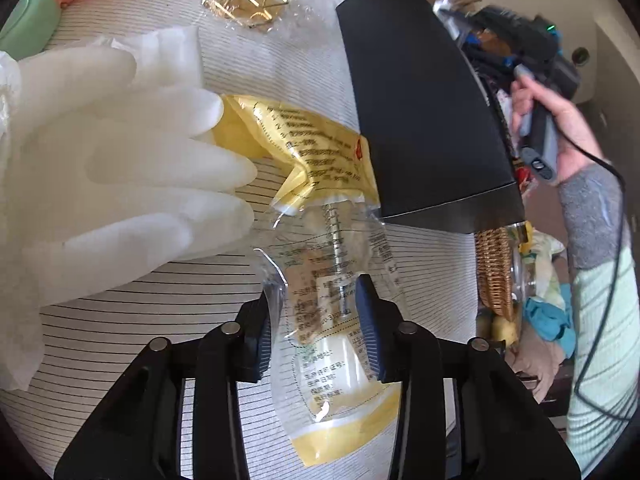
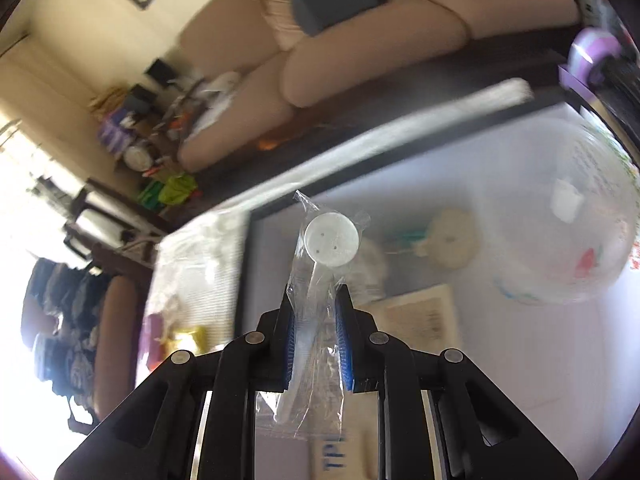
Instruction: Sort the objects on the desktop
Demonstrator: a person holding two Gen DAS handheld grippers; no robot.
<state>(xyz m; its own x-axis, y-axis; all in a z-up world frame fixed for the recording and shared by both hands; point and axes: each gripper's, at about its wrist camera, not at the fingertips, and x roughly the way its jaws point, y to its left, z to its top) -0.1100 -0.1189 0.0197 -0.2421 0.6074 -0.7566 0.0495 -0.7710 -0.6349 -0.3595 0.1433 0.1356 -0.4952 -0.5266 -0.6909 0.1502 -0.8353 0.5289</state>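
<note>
The right gripper [image 2: 316, 304], clenched on a plastic-wrapped white spoon [image 2: 324, 248], should carry it squarely over the white bin [image 2: 500, 184] before letting go, while the left gripper's [image 1: 320, 312] parted jaws straddle the yellow-trimmed sachet [image 1: 332, 336] on the striped cloth [image 1: 120, 340].

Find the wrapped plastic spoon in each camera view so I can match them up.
Left wrist: not visible.
Right wrist: wrapped spoon at centre, clamped in the right hand-held gripper.
Shared landmark: black box, upper right in left wrist view; its dark rim crosses the right wrist view.
</note>
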